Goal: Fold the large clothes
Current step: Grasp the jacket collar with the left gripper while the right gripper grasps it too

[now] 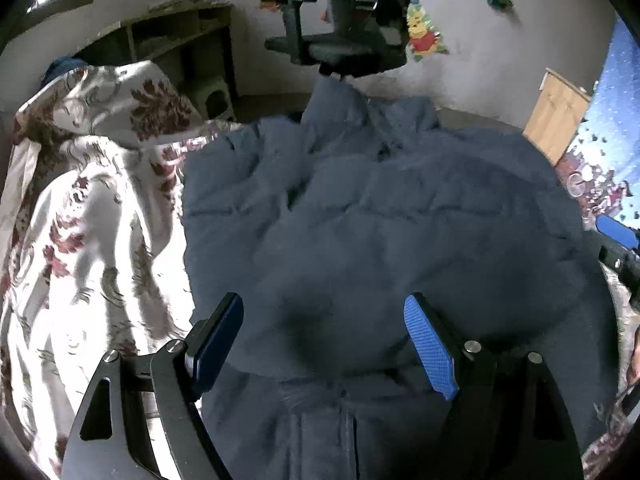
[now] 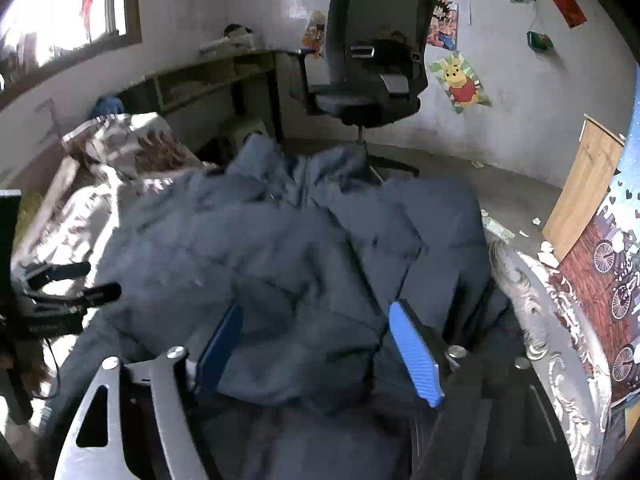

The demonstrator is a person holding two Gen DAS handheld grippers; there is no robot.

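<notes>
A dark navy quilted puffer jacket [image 1: 380,216] lies spread on a bed covered by a white sheet with maroon floral print [image 1: 80,208], its collar toward the far edge where a black mesh office chair [image 2: 372,64] stands. The sleeves look already turned in over the body, so the fold seems partly done. The step in hand is likely the crosswise fold, bringing the near hem toward the collar.

The left tongs [image 1: 324,340] stand wide, with nothing between the blue pads, hovering just above the near part of the jacket. The right tongs [image 2: 316,350] are equally wide and empty over the same near part.

The next move calls for both tongs to drop onto the hem, pinch through the thick padding, and lift together; the slick, puffy fabric could slip or spring back.

The right wrist view alone shows the folded-in right panel and sleeve as a distinct flap, and the left tongs out over the sheet at the jacket's left side. The left wrist view alone shows the zip line running down the near hem and how much sheet lies bare on the left.
</notes>
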